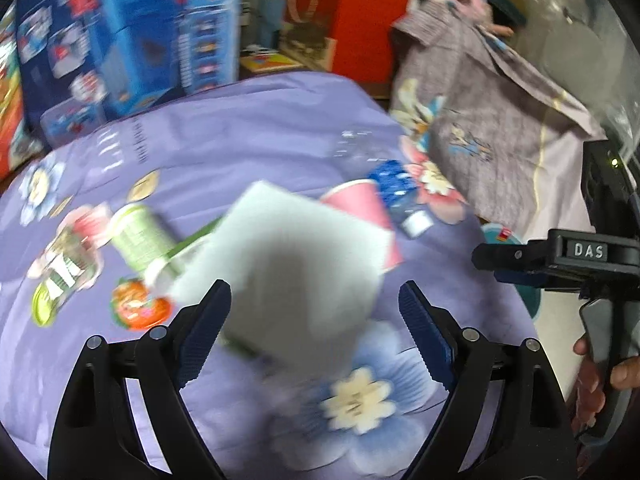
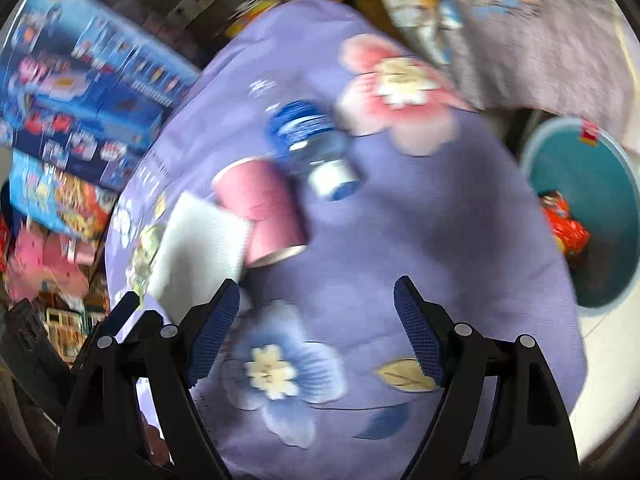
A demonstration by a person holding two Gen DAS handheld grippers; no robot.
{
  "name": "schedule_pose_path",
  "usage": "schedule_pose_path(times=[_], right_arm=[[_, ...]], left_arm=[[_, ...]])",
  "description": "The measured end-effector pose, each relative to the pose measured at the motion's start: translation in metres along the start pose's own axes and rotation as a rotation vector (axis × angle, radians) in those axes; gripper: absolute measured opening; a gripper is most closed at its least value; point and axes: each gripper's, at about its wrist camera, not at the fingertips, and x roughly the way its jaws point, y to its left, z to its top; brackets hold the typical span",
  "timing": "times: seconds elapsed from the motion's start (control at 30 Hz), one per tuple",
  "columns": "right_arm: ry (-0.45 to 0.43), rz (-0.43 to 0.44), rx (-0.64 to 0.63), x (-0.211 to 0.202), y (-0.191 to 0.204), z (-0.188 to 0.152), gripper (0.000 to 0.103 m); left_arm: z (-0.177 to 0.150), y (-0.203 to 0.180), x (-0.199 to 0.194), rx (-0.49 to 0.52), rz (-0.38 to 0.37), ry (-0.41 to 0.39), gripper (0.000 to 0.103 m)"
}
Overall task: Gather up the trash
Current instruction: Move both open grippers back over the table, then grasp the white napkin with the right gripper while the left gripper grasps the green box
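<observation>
Both tools stand wide and empty, left tool (image 1: 314,304) over the white tissue (image 1: 288,264), right tool (image 2: 316,300) short of the pink cup (image 2: 260,208) on the cloth-covered surface (image 2: 440,220), bin (image 2: 600,216) alongside, evidently positioned for pickups.

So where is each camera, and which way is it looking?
Left wrist view: sits on the left tool, looking forward and down at the purple flowered cloth and a white tissue; its open fingers show, plus the right tool held in a hand.
Right wrist view: sits on the right tool, looking forward and down at the same cloth and a teal bin beside it; its open fingers show, with nothing between them.
Both see the pink cup, blue bottle, tissue and bin.
</observation>
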Motion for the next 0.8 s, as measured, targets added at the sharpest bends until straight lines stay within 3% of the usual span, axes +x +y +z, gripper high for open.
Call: schedule_pose_path(times=[0.37, 0.8], right_arm=[[0.092, 0.015, -0.182, 0.062, 0.107, 0.002, 0.076], [0.129, -0.073, -0.226, 0.115, 0.134, 0.003, 0.079]], left_arm=[[-0.032, 0.095, -0.006, -0.162, 0.019, 0.019, 0.088], [-0.045, 0.126, 0.019, -0.233, -0.041, 0.065, 0.088]])
